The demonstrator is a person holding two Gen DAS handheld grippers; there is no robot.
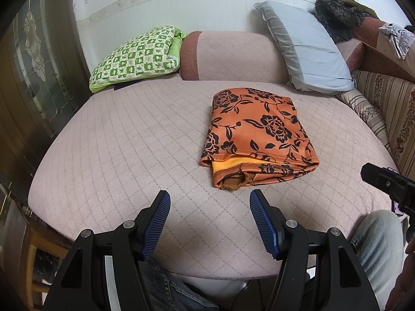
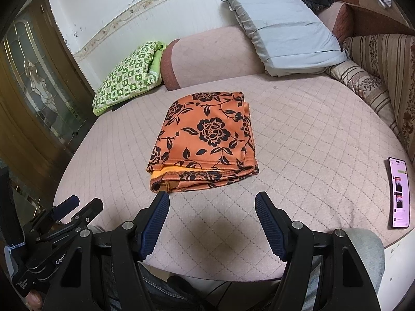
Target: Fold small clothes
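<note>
An orange garment with black flowers point(image 1: 256, 134) lies folded into a thick rectangle on the pink quilted bed point(image 1: 129, 142); a yellow inner layer shows at its near edge. It also shows in the right wrist view point(image 2: 205, 142). My left gripper point(image 1: 210, 199) is open and empty, held above the bed just short of the garment's near edge. My right gripper point(image 2: 212, 198) is open and empty, also just in front of the garment. Each gripper shows at the edge of the other's view: the right one point(image 1: 389, 184), the left one point(image 2: 70, 210).
A green checked folded blanket point(image 1: 137, 57) lies at the back left. A grey pillow point(image 1: 306, 46) leans at the back right, next to a striped cushion point(image 1: 389, 111). A phone point(image 2: 400, 191) with its screen lit lies on the bed's right edge. A wooden glass door point(image 1: 33, 77) stands at left.
</note>
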